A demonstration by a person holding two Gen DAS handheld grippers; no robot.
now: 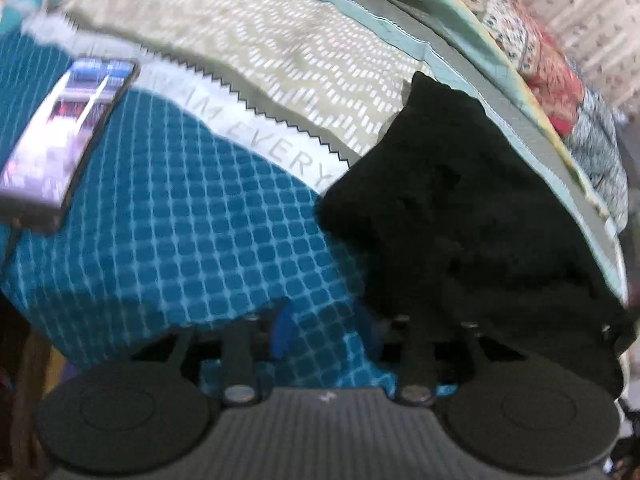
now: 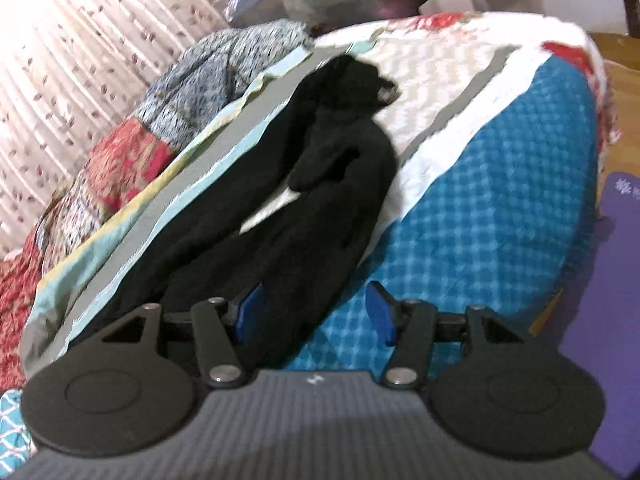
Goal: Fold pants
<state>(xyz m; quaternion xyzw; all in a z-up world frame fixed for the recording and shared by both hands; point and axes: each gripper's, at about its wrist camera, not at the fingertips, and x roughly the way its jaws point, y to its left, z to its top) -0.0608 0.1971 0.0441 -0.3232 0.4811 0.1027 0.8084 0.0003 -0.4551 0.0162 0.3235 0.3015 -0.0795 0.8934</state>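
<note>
Black pants (image 1: pixel 460 208) lie bunched on the bed at the right of the left wrist view. In the right wrist view the pants (image 2: pixel 320 184) stretch away as a long, loosely doubled strip. My left gripper (image 1: pixel 326 336) hovers over the blue checked bed cover (image 1: pixel 192 240), just left of the pants' near edge, jaws apart with only the cover between them. My right gripper (image 2: pixel 316 314) stands open at the pants' near end. The black cloth runs past its left pad (image 2: pixel 250 312) and fills part of the gap, but the pads do not press on it.
A phone (image 1: pixel 60 132) with a lit screen rests on the cover at the far left. A beige patterned pillow (image 1: pixel 260 48) lies behind it. A patchwork quilt (image 2: pixel 120 148) is heaped beyond the pants against a curtain (image 2: pixel 60 60). A purple object (image 2: pixel 620 280) stands beside the bed.
</note>
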